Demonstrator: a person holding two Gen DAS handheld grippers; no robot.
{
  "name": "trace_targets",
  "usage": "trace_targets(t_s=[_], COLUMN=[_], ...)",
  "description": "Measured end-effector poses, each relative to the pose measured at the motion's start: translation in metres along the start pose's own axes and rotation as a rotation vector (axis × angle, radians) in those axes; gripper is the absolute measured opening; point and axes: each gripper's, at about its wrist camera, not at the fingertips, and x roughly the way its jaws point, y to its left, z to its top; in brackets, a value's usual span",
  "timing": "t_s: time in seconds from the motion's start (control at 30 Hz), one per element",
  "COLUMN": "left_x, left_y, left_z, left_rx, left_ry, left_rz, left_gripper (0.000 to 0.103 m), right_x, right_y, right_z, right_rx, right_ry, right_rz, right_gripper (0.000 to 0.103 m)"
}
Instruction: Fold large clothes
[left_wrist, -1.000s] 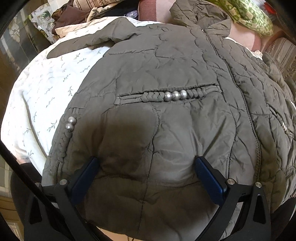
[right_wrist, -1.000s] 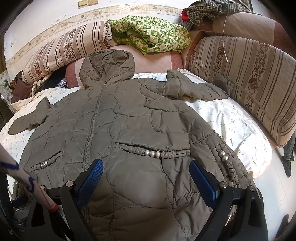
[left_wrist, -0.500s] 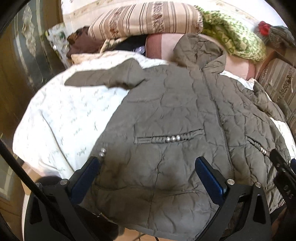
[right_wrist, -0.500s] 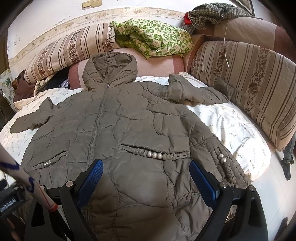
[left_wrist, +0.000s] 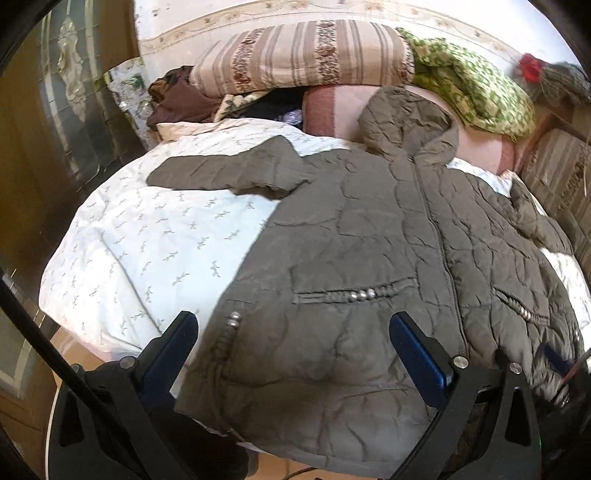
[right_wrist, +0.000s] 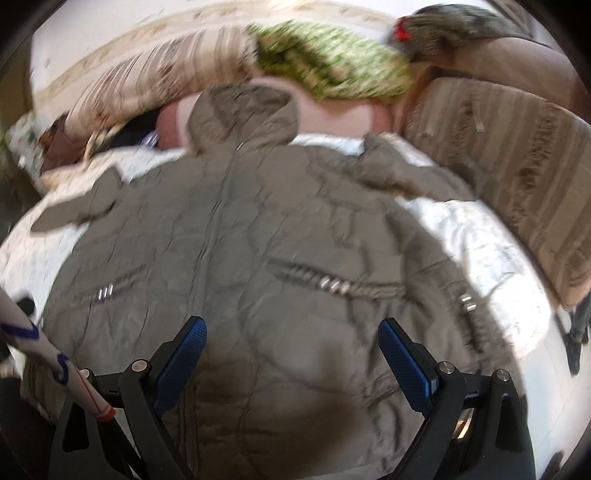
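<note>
Jacket (left_wrist: 369, 266), an olive quilted hooded type, lay spread front-up across the centre of both frames on the bed (left_wrist: 147, 251), with its hood toward the pillows at the top and one sleeve extending to the upper left. Left hand-held gripper (left_wrist: 293, 354) hovered at the lower centre with its blue-padded jaws spread wide, holding nothing. Right hand-held gripper (right_wrist: 291, 350) likewise stood wide apart and empty over the hem, in a motion-blurred view.
</note>
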Motion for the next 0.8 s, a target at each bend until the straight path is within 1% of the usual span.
trace_targets(t_s=[0.03,0.1,0.13,0.17,0.2,0.23,0.27,0.3,0.37,0.43,0.5,0.53,0.57,0.6,0.63,0.67,0.7,0.8], left_x=[0.000,-0.001,-0.001,-0.002,-0.003,-0.004,-0.004,-0.005,-0.006,-0.008,-0.010,-0.011,-0.013,-0.014,-0.017,-0.019,-0.021,-0.028], left_y=[0.003,0.008,0.009,0.011,0.013,0.014,0.015,0.016,0.019,0.020,0.020,0.020,0.020,0.021,0.021,0.021,0.022,0.022], left_z=[0.001,0.003,0.002,0.003,0.003,0.004,0.005,0.006,0.007,0.007,0.007,0.006,0.006,0.007,0.007,0.008,0.008,0.009], left_rx=[-0.007,-0.019,-0.023,-0.026,-0.028,-0.030,-0.032,-0.034,-0.040,-0.037,-0.028,-0.023,-0.018,-0.017,-0.015,-0.013,-0.012,-0.006], left_ry=[-0.001,-0.001,-0.002,-0.003,-0.005,-0.008,-0.011,-0.012,-0.017,-0.018,-0.021,-0.026,-0.031,-0.035,-0.041,-0.046,-0.051,-0.069], left_rz=[0.006,0.015,0.017,0.019,0.022,0.024,0.025,0.025,0.028,0.030,0.035,0.040,0.045,0.047,0.047,0.046,0.047,0.047], left_gripper=[0.103,0.103,0.103,0.103,0.103,0.103,0.103,0.103,0.103,0.103,0.103,0.103,0.103,0.103,0.103,0.103,0.103,0.103], right_x=[0.005,0.015,0.022,0.030,0.036,0.035,0.031,0.028,0.022,0.016,0.010,0.007,-0.001,-0.008,-0.016,-0.022,-0.032,-0.053], right_y=[0.008,0.026,0.035,0.042,0.050,0.056,0.061,0.065,0.068,0.066,0.057,0.055,0.052,0.051,0.052,0.053,0.053,0.051], right_z=[-0.004,-0.013,-0.019,-0.026,-0.033,-0.038,-0.042,-0.046,-0.054,-0.057,-0.052,-0.051,-0.047,-0.044,-0.039,-0.036,-0.033,-0.023], right_rx=[-0.043,-0.127,-0.169,-0.199,-0.231,-0.266,-0.311,-0.344,-0.380,-0.391,-0.342,-0.326,-0.314,-0.318,-0.327,-0.332,-0.334,-0.348], right_ry=[0.021,0.067,0.107,0.152,0.195,0.199,0.192,0.205,0.231,0.228,0.224,0.210,0.171,0.134,0.091,0.053,0.001,-0.106], right_rz=[0.025,0.081,0.117,0.140,0.141,0.127,0.117,0.125,0.157,0.171,0.199,0.205,0.191,0.162,0.130,0.109,0.086,0.047], right_gripper=[0.084,0.061,0.054,0.045,0.044,0.044,0.040,0.033,0.029,0.029,0.029,0.030,0.032,0.040,0.046,0.059,0.068,0.074])
